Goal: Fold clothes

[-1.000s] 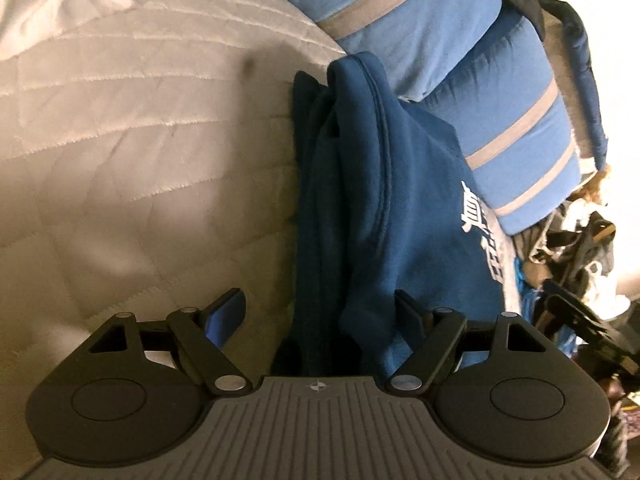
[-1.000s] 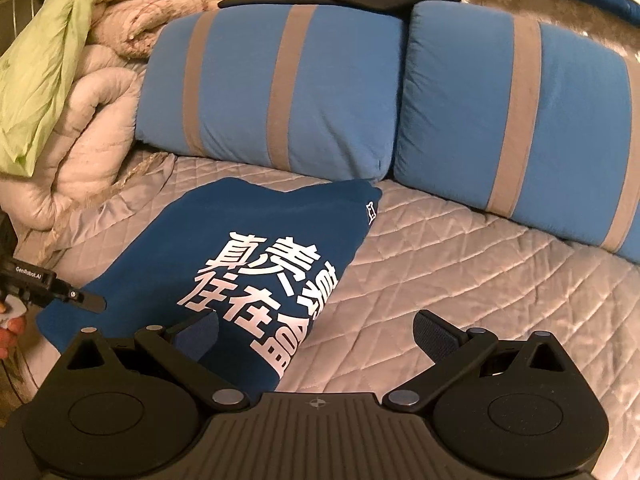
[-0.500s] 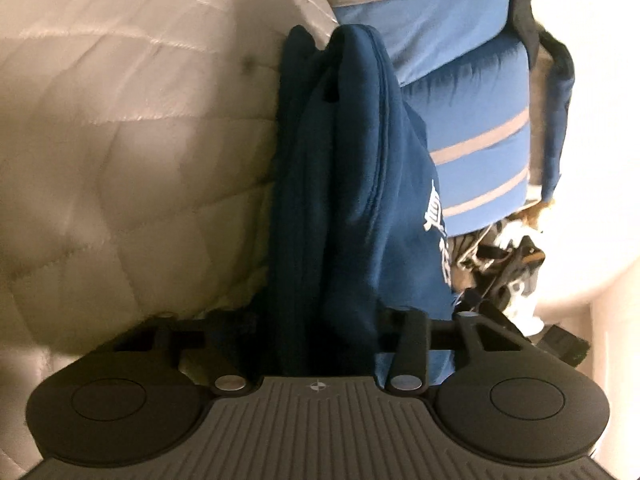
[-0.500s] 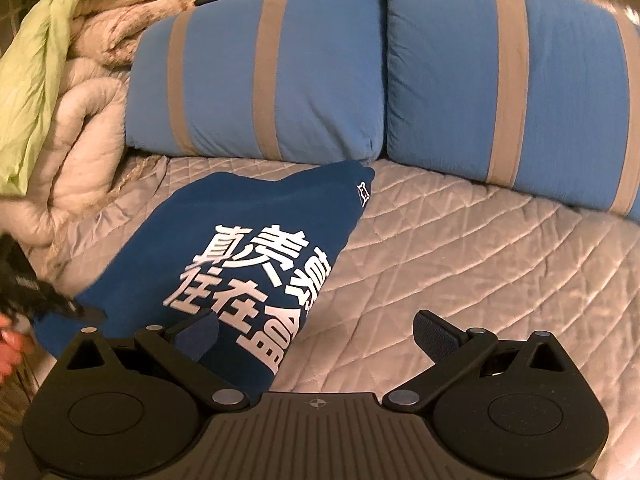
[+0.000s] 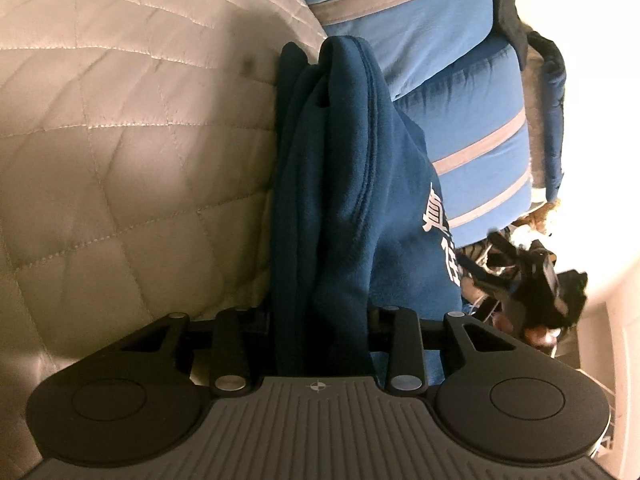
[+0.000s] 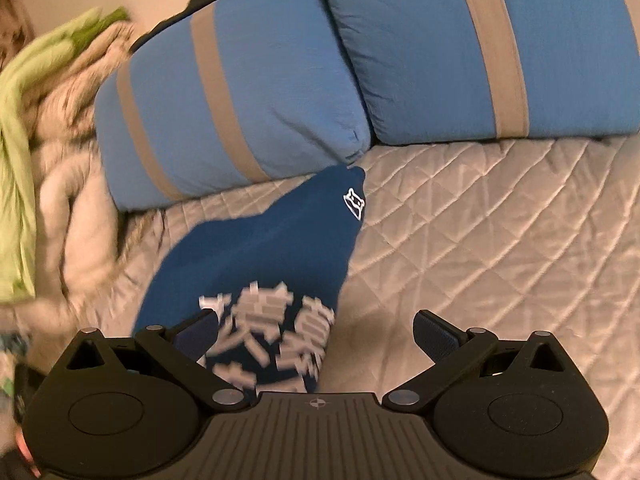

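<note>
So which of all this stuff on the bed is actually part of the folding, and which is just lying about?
Part of the job:
- dark blue sweatshirt with white lettering
- left gripper, jaws just closed on its bunched edge
- right gripper, open, over its printed side

Just lying about:
- two blue pillows with grey stripes
- beige quilted bedcover
- green and cream blankets

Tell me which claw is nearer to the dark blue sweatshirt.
Left. The left claw is shut on the bunched edge of the dark blue sweatshirt, its jaws having just been closing. The right claw hangs open above its printed part, not gripping it.
</note>
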### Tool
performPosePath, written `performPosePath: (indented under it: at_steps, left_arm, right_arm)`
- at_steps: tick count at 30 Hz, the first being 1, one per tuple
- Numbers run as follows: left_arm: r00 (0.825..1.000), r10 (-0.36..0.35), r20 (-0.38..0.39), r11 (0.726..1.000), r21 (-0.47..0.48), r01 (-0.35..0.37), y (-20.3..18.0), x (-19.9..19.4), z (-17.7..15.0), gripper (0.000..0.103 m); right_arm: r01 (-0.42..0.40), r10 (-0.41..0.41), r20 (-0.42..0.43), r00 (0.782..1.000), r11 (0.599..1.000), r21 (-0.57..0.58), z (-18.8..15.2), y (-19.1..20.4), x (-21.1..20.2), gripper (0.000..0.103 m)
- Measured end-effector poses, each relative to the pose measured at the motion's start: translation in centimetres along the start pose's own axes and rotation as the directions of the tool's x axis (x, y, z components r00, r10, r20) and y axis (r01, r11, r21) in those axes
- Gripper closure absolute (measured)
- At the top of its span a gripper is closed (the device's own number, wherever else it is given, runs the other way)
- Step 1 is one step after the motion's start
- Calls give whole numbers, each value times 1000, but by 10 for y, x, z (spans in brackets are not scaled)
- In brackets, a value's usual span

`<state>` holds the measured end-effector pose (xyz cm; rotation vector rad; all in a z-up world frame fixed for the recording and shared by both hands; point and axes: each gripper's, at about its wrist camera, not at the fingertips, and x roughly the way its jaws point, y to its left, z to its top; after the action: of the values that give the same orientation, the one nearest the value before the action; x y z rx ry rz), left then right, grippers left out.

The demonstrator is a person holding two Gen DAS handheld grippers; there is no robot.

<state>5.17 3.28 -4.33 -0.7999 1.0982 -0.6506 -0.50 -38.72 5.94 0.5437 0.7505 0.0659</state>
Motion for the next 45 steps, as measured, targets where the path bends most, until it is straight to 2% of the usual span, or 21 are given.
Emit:
performPosePath:
  at_steps: [7,12,13,14,16,18,19,20,21,24,29,34,36,41,45]
  left_arm:
    - [1000,-3,4,1000,-1,3,1,1,-1,67]
    - [1000,-14,11,1000,4,14,3,1,-2,67]
    - [1000,-16,13,1000,4,16,4,2,-2,67]
    - [1000,-17,15,1000,4,17,4,2,-3,67]
    - [1000,-16,22,1000,5,16,4,2,-4,68]
    - [999,-27,24,999,-27,28,6,3,-4,71]
    - [999,-33,25,999,-42,34,7,3,-4,71]
    - [999,-34,27,998,-55,35,6,2,-5,73]
    - [999,-35,28,997,-68,37,5,1,-5,74]
    - [999,-5,42,1000,-14,6,-19,-14,-9,75]
    - [998,-26,51,998,55,23,-62,-43,-27,75]
    - [999,-53,4,996,74,53,-81,-51,-58,75]
    - [999,-51,-17,996,75,52,-81,-49,-69,75]
    - [999,-38,0,998,53,38,-71,-53,-74,75]
    - [995,1,101,996,92,-11,-81,-83,-56,75]
  right_arm:
    - [-93,94,-3,996,990,104,28,-17,55,0]
    - [-166,175,-50,983,975,145,33,-22,107,1]
    - [-174,186,-62,981,971,162,31,-24,118,6]
    - [-182,198,-73,977,967,180,29,-25,128,16]
    - [-190,212,-88,973,959,209,24,-27,146,24]
    - [-150,166,-69,984,971,189,21,-24,144,50]
    - [-152,168,-68,984,969,195,22,-25,140,69]
    - [-156,172,-66,983,967,201,23,-26,136,75]
    - [-161,176,-60,983,967,199,26,-25,129,76]
    - [-135,139,-39,990,986,96,32,0,102,77]
    - [-137,137,-24,990,991,3,42,30,39,77]
    - [-118,118,-43,992,993,-18,32,32,-20,77]
    - [-102,101,-55,993,995,-22,23,31,-28,77]
    - [-91,88,-68,994,995,-31,14,38,-32,77]
    - [-123,120,-56,991,991,-51,25,60,-19,77]
